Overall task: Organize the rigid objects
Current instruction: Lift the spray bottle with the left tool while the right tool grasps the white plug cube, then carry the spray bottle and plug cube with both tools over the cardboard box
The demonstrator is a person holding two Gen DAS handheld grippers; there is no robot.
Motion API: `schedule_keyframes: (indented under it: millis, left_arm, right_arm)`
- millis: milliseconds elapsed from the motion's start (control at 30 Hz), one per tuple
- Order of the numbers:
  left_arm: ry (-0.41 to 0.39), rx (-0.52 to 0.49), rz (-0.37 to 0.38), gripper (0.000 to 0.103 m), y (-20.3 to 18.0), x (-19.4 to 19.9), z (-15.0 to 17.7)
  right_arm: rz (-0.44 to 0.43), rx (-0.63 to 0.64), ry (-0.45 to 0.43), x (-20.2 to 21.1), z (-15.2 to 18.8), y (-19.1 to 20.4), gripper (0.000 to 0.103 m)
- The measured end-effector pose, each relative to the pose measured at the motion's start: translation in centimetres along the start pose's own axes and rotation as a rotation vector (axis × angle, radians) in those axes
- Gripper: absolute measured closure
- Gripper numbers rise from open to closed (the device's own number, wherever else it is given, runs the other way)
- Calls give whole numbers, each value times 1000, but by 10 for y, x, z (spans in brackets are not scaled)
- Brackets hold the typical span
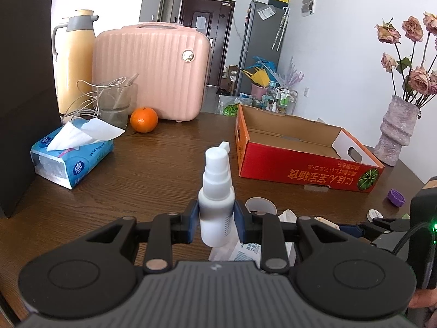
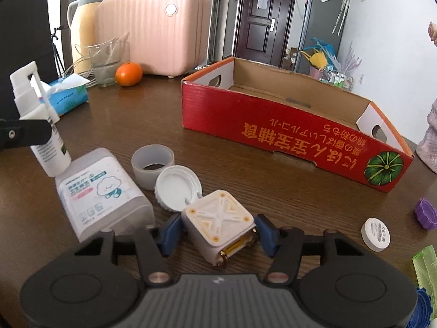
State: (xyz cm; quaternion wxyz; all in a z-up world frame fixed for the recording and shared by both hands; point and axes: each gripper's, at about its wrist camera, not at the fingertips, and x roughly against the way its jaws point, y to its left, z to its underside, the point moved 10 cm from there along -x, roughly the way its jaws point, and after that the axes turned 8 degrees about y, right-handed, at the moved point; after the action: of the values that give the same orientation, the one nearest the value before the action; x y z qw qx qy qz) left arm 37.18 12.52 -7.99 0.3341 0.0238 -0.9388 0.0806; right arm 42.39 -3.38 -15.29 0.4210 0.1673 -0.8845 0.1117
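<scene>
The left gripper [image 1: 215,220] pinches a white spray bottle [image 1: 216,199] by its body, both blue pads pressed against it; the bottle stands upright, long axis vertical, with its nozzle at the top aimed away toward the room. Only the left wrist view shows the vase of dried roses [image 1: 396,134] at the far right and the fridge [image 1: 262,46] in full. The right wrist view alone reveals the clutter beneath: a wipes pack [image 2: 102,194] lying flat under the raised bottle, a translucent ring cap [image 2: 152,165], a white lid [image 2: 177,188], a round white disc [image 2: 375,233] and a purple cap [image 2: 426,213]. There the right gripper [image 2: 218,232] brackets a cream cube-shaped gadget [image 2: 218,224] resting on the table; its left pad touches the cube, while on the right I cannot tell whether the pad touches. The dark wood table [image 1: 164,169] also carries a tissue pack [image 1: 72,155], an orange [image 1: 144,119], a pink case [image 1: 151,71] and an open red carton [image 2: 286,125].
</scene>
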Motion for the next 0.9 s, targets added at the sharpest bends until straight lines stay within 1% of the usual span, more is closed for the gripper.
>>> schedule_keyframes:
  millis: [200, 433, 600, 900]
  left_arm:
    - [-11, -4, 4, 75, -1, 3, 0]
    - [-14, -4, 0, 75, 0, 3, 1]
    - [-26, -5, 7, 75, -2, 5, 1]
    - [-28, -13, -19, 75, -10, 5, 2]
  right_arm:
    - [16, -6, -59, 11, -2, -1, 46]
    - [13, -30, -88, 22, 1, -2, 46]
    - [15, -69, -136, 42, 5, -10, 46]
    - [24, -157, -218, 83, 14, -37, 46]
